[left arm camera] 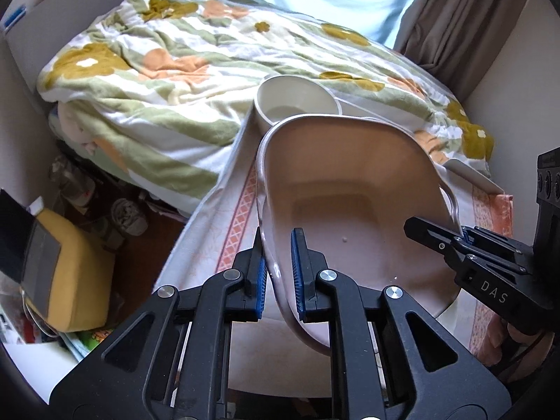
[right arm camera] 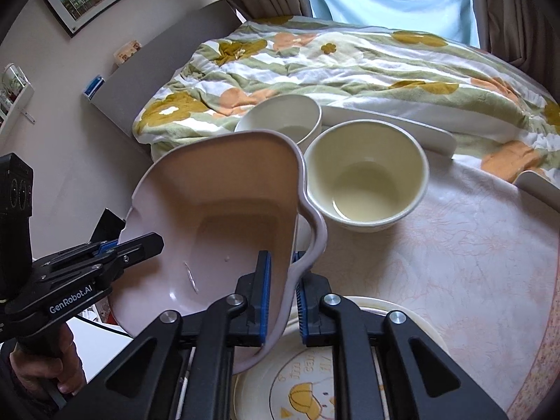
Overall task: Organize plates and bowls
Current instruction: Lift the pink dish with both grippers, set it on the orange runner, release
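A pale pink deep plate [left arm camera: 350, 189] with a wavy rim hangs tilted above the table, held from both sides. My left gripper [left arm camera: 278, 248] is shut on its left rim, with the blue pads pressing the edge. In the right wrist view my right gripper [right arm camera: 282, 266] is shut on the opposite rim of the pink plate [right arm camera: 224, 203]. Each gripper shows in the other's view: the right gripper [left arm camera: 437, 238] and the left gripper [right arm camera: 140, 245]. Beyond stand a cream bowl [right arm camera: 367, 175] and a white bowl [right arm camera: 280, 115]. A round plate [right arm camera: 315, 385] with a yellow drawing lies under the pink one.
The table wears a pale patterned cloth [right arm camera: 472, 262]. A long white dish [right arm camera: 388, 124] lies behind the bowls, and another white dish [right arm camera: 539, 189] sits at the right edge. A bed with a flowered blanket [left arm camera: 175, 70] is close behind. Floor clutter and a yellow cushion [left arm camera: 77, 273] lie on the left.
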{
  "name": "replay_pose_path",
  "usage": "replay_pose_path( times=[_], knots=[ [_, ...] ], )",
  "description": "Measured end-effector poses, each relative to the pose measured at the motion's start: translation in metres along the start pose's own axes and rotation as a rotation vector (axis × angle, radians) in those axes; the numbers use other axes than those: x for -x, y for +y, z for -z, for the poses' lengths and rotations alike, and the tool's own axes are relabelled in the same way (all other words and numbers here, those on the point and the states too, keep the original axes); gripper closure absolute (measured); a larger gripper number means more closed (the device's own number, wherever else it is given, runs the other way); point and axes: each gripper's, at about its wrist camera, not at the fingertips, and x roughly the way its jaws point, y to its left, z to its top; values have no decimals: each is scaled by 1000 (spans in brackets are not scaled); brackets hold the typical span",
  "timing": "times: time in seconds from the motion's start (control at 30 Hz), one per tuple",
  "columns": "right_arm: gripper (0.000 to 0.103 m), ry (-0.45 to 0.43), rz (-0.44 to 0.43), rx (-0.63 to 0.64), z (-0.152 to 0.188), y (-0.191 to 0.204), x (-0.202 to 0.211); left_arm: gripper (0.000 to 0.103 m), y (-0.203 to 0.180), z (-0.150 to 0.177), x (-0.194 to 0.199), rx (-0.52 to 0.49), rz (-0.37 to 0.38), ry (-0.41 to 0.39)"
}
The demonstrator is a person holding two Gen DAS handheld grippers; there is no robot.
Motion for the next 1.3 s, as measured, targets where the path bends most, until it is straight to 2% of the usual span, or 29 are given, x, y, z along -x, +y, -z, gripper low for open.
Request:
replay_pose_path(
  times=[0.17,0.33,0.63,0.77,0.93,1.1,1.3],
  knots=[
    [91,-72,18,-8,16,-26,63,92,-65,14,31,-43,21,-38],
    [91,-134,72,-48,45,-66,126,92,-139,34,48,-109,72,-52],
    [91,-188,195,-168,106,-150,199,92,-266,86,33,-226,193,-4],
    [91,-181,243,-225,133,-182,206,92,-304,107,8,-264,224,48],
    [91,-153,279,-298,159,-227,194,92,-338,130,-35,-305,247,114],
    [91,-151,287,-325,180,-259,176,92,-349,142,-72,-323,227,144],
    [91,-145,283,-316,185,-272,154,92,-352,138,-93,-344,183,132]
  ],
)
